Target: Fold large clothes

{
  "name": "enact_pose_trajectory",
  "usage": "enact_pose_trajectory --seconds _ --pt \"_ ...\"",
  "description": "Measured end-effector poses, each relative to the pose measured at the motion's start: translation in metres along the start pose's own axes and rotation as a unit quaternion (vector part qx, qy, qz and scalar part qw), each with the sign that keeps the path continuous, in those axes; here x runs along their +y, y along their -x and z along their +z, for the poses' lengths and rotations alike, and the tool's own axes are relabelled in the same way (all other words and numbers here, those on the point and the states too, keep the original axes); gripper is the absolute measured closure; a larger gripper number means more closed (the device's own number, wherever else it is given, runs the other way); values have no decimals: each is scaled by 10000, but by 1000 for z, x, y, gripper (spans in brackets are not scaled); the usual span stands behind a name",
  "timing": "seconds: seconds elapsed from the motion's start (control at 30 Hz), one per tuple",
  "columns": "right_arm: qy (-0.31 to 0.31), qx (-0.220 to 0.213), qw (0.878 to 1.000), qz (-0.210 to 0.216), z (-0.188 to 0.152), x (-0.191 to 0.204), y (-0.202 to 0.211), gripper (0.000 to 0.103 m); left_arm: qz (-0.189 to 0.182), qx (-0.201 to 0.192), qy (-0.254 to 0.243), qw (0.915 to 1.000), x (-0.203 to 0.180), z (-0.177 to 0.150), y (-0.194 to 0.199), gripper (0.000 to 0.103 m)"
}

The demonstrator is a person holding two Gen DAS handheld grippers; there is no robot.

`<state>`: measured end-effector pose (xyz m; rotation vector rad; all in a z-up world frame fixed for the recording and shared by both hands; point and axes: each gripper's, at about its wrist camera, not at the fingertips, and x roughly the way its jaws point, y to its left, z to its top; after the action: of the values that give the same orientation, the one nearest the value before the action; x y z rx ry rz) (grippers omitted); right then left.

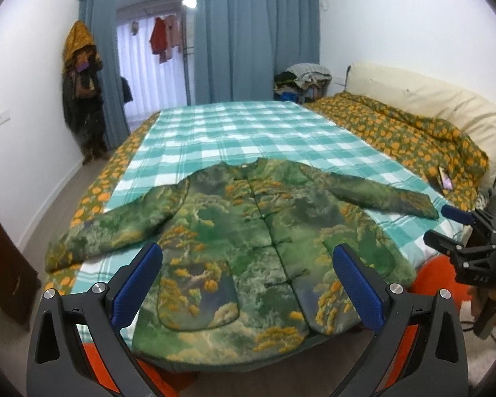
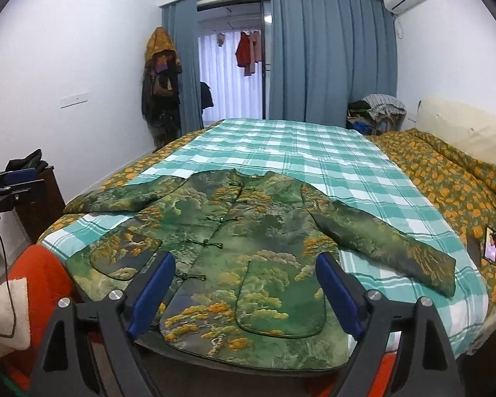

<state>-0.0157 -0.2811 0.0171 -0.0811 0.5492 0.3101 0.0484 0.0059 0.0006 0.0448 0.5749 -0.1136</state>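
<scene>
Bedroom with blue curtains [image 2: 334, 53] at top centre, a bed [image 2: 301, 152] under a teal checked sheet filling mid frame. One green padded jacket [image 1: 248, 241] lies flat on the sheet at lower centre of both views, front up, frog buttons closed, hem toward the cameras and hanging just past the near bed edge. Two sleeves spread out: one [image 1: 92, 235] to lower left, one [image 2: 390, 244] to the right, both flat on the sheet. Two patch pockets near the hem. Left gripper [image 1: 248, 284] sits bottom centre of its own view, blue pads wide apart, nothing between them, hovering over the hem. Right gripper [image 2: 244, 294] likewise wide apart and empty, above the hem, not touching cloth. One phone [image 2: 491, 243] at right edge on the orange-patterned quilt [image 2: 453, 178], clear of the jacket. Step looks like the start: garment laid out, no fold made yet. Next move likely calls for pinching a sleeve or side edge with each claw and carrying it across the body; thick padding probably needs a deep bite.
</scene>
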Motion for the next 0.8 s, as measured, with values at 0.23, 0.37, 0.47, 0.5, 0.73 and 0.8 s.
enact_pose_trajectory --seconds 0.23,0.37,0.47,0.5,0.73,0.8 --pt "151 578 9980 -209 -8 -1 -26 15 -102 11 150 9998 7 9 -30 0" --pt "6 799 9967 -150 -13 -4 -39 15 -77 94 341 9993 15 4 -44 0" --pt "-135 932 9955 -116 -15 -10 -46 15 48 165 421 9990 19 -2 -50 0" --pt "-164 967 9951 -138 -16 -12 -48 15 84 189 455 9988 21 -5 -51 0" --pt "-570 973 9931 -314 -18 -45 -55 15 166 406 665 9968 31 -18 -56 0" --pt "-751 932 9916 -499 -19 -67 -62 15 186 394 677 9968 32 -19 -57 0"
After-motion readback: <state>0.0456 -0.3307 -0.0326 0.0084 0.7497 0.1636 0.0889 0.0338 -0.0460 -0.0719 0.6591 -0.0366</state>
